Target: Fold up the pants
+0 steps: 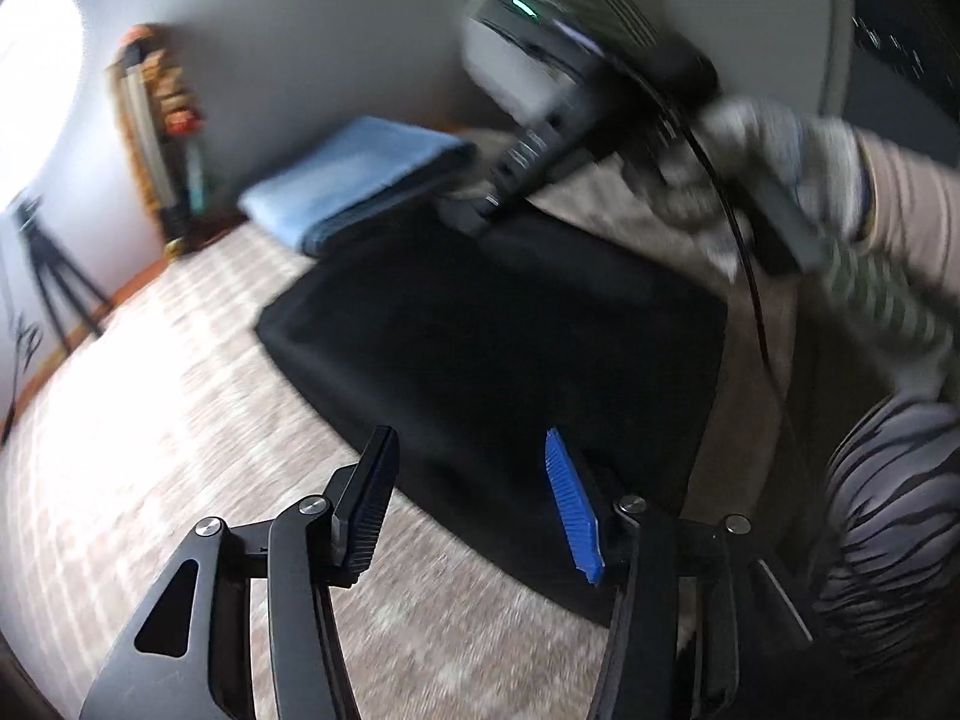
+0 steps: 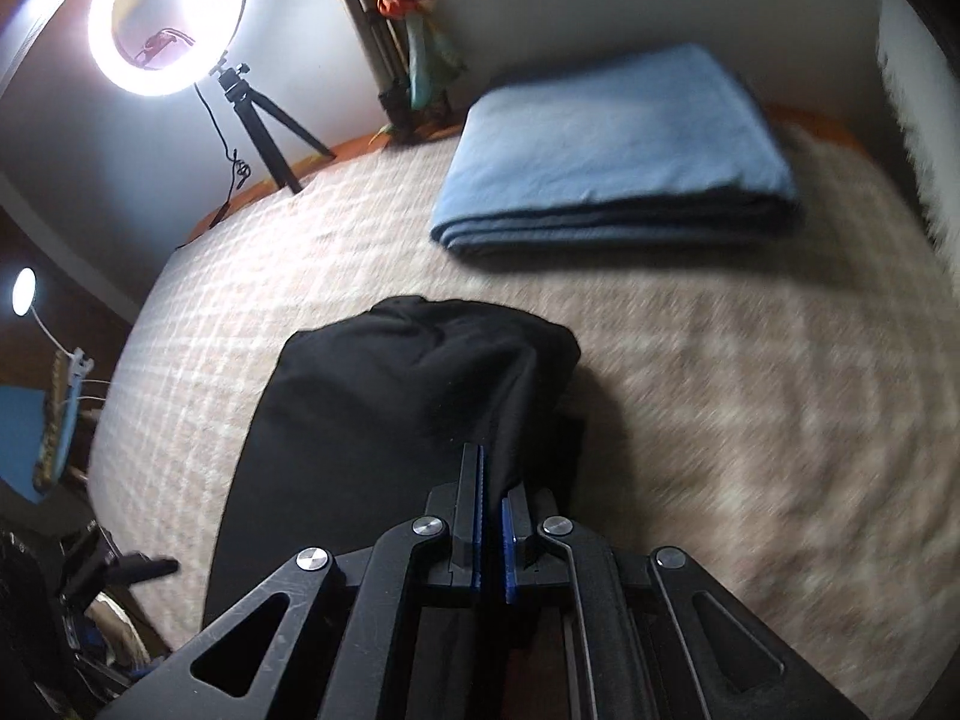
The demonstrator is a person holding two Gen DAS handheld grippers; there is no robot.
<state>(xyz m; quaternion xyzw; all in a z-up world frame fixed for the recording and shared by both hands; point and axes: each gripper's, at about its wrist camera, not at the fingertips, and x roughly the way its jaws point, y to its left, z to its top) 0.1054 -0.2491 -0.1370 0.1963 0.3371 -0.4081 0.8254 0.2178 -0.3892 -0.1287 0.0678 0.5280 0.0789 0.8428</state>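
The black pants [image 2: 408, 414] lie bunched and partly folded on a bed covered by a pale checked bedspread [image 2: 690, 372]. The right tool [image 2: 491, 516] has its fingers pressed together on a fold of the pants at their near right corner. The left tool [image 1: 474, 498] hangs above the near edge of the pants [image 1: 492, 348] with its fingers apart and nothing between them. A folded blue blanket [image 2: 612, 150] rests on the far side of the bed, apart from the pants. Far left, a lit ring lamp [image 2: 165, 18] stands on a small tripod [image 2: 264, 120] beside the wall.
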